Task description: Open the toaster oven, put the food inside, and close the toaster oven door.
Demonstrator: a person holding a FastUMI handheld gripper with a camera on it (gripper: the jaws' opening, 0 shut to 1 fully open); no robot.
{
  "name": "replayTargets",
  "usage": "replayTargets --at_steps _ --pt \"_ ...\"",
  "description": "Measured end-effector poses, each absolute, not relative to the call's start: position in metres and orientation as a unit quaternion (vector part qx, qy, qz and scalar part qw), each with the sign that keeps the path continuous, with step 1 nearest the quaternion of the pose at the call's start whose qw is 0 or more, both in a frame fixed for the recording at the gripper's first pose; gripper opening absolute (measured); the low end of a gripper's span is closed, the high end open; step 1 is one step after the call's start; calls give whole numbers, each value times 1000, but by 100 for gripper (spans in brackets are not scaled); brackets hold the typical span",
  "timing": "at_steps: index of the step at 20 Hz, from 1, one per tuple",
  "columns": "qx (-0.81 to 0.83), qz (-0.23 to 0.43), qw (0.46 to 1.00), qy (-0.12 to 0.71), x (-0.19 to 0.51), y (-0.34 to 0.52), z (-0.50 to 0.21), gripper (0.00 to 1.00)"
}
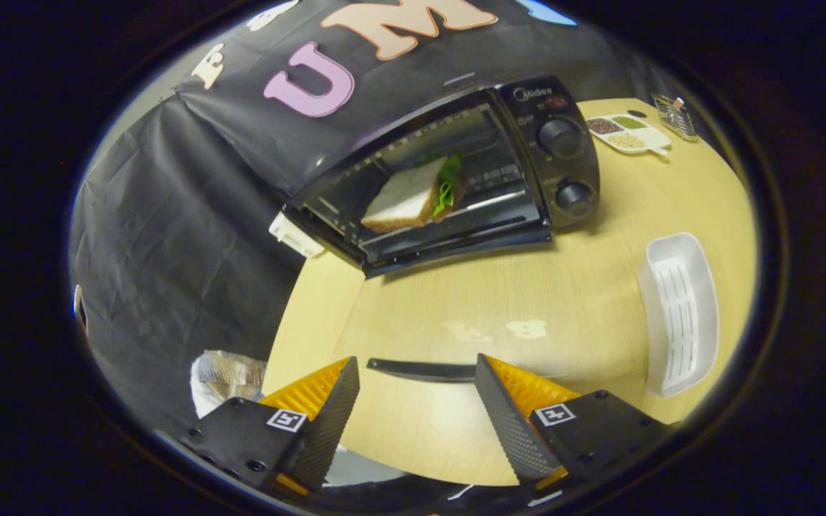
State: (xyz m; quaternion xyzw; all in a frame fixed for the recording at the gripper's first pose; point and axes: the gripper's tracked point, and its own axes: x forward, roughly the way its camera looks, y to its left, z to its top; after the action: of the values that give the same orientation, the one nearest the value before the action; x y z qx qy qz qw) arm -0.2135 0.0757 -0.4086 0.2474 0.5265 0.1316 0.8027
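1. Bare wooden tabletop (499, 287) stretches open between the gripper (417, 401) and the toaster oven (456, 172); its near edge curves just under the fingers.
2. Gripper spread wide, holding nothing; a dark flat strip (420, 370) lies just ahead of the fingers.
3. "Midea" is printed above the oven's two knobs.
4. Oven door (456, 244) hangs open; the sandwich (416, 193), white bread with green lettuce, sits inside.
5. White tray (678, 315) rests to the right, well apart.

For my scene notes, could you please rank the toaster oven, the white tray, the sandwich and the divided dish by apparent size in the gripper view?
1. Toaster oven
2. White tray, though it is nearer the camera
3. Sandwich
4. Divided dish, farthest away, so unsure

The tool is open.
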Motion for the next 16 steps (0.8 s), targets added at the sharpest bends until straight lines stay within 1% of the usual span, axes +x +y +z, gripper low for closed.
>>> replayTargets --at_steps 2,7,10,16 --pt "230 139 795 543 -224 73 -416 99" --pt "187 131 779 584 -236 59 -441 99" --pt "173 124 782 586 -236 51 -447 99" --pt "189 115 796 564 -223 47 -438 99"
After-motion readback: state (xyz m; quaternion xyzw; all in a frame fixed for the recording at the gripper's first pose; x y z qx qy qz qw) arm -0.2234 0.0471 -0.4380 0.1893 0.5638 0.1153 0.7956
